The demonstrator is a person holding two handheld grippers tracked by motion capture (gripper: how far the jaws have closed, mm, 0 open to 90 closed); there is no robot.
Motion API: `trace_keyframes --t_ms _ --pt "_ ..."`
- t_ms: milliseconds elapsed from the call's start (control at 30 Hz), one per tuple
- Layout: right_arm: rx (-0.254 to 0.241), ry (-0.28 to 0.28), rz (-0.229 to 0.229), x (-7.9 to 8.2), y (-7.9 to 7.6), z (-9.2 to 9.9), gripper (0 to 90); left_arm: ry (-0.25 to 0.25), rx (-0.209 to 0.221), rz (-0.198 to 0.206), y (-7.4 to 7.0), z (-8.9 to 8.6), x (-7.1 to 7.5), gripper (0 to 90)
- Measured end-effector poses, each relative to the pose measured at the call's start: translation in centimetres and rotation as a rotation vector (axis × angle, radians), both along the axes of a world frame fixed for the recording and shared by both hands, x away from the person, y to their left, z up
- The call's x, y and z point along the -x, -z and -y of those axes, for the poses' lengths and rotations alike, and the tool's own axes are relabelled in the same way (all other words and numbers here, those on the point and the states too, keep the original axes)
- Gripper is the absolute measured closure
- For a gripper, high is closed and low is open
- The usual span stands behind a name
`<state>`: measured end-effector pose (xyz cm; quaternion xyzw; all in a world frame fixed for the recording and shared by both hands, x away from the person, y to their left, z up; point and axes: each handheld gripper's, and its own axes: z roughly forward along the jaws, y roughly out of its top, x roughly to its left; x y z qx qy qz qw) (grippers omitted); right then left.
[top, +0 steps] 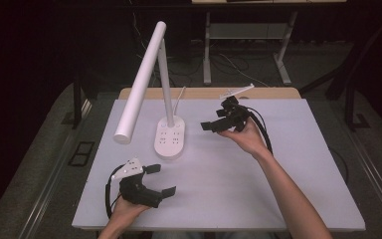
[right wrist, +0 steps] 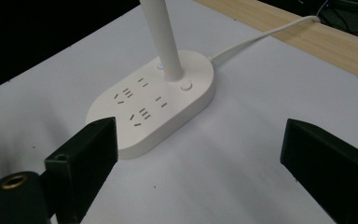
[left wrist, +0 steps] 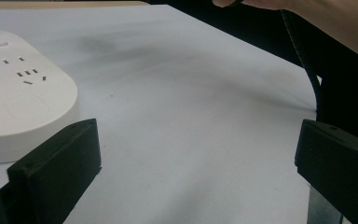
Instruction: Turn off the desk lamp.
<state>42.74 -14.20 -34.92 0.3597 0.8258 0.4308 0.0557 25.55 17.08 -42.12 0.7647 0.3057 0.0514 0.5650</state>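
White lamp (top: pixel 169 137) on grey worktop (top: pixel 258 189), both hand-held grippers spread, empty.
Right hand-held gripper (top: pixel 214 125) nearer, base just to its left; left hand-held gripper (top: pixel 160 179) sits below base.

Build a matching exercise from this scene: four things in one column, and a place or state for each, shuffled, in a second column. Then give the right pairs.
Things:
1. lamp base
2. left gripper
3. right gripper
4. white cable

Places or states:
A. held off the table right of the lamp, fingers open, facing the base
B. runs from the base toward the table's far wooden edge
C. stands on the white table, with sockets on top
D. near the table's front edge, fingers open

Pairs: 1-C, 2-D, 3-A, 4-B
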Motion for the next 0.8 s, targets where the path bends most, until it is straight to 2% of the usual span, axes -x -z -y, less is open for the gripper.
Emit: trace_keyframes --t_ms 33,67,100,233,467,600,800 --pt "0.004 0.008 0.003 0.3 0.0 0.2 9.7 0.000 -0.001 -0.001 0.0 0.0 0.0 0.0" --pt "0.011 0.013 0.002 0.6 0.0 0.4 3.3 -0.001 0.002 -0.001 0.0 0.0 0.0 0.0" --pt "0.016 0.013 -0.003 0.8 0.0 0.5 0.7 -0.001 0.004 -0.004 0.0 0.1 0.0 0.0" --pt "-0.012 -0.008 -0.021 1.8 0.0 1.6 0.7 0.000 0.002 -0.003 0.0 0.1 0.0 0.0" --pt "-0.043 -0.019 -0.013 4.0 -0.2 3.4 0.7 0.003 -0.003 -0.002 0.0 0.1 0.0 0.0" --pt "-0.071 -0.015 -0.010 5.2 -0.1 4.5 0.7 0.003 -0.003 -0.001 0.0 0.1 0.1 0.0" --pt "-0.080 -0.003 -0.008 6.9 0.2 6.3 0.7 0.004 -0.005 0.001 0.0 0.1 0.1 0.0"
